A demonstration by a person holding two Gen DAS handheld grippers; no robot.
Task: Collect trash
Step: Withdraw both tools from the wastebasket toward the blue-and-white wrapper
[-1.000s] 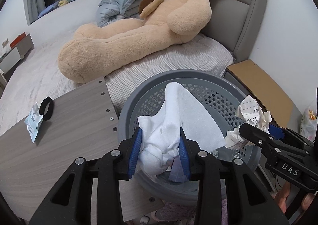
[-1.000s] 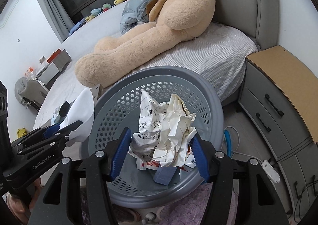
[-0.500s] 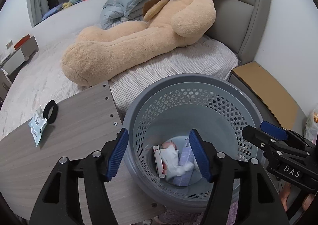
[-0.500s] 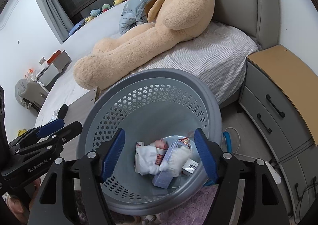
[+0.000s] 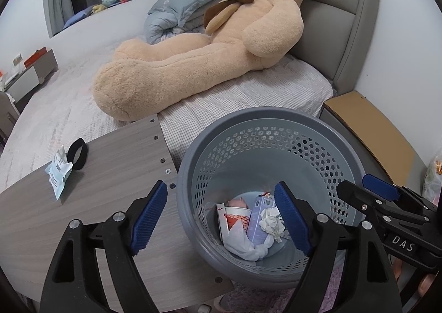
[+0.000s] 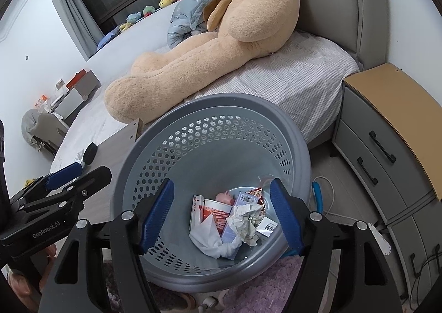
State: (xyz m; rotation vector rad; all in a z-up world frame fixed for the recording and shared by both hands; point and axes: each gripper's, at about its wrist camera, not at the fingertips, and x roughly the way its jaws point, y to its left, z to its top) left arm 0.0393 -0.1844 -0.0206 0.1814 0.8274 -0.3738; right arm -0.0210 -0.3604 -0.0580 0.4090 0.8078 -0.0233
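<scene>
Two hand-held grippers hover over a grey perforated plastic bin (image 5: 265, 130), both released and empty: the left gripper (image 5: 221, 216) above its near rim, the right gripper (image 6: 221, 213) over its mouth. At the bin's bottom lie a white cloth (image 6: 210, 241) and crumpled paper (image 6: 246, 219). A pale blue wrapper (image 5: 59, 172) remains on the wooden tabletop (image 5: 116, 163) left of the bin, likely the next pickup.

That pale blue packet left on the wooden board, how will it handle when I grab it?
The packet looks crumpled and thin, so probably floppy and light. It lies flat on the board, so it may slide; its raised torn end seems easiest to pinch.
</scene>
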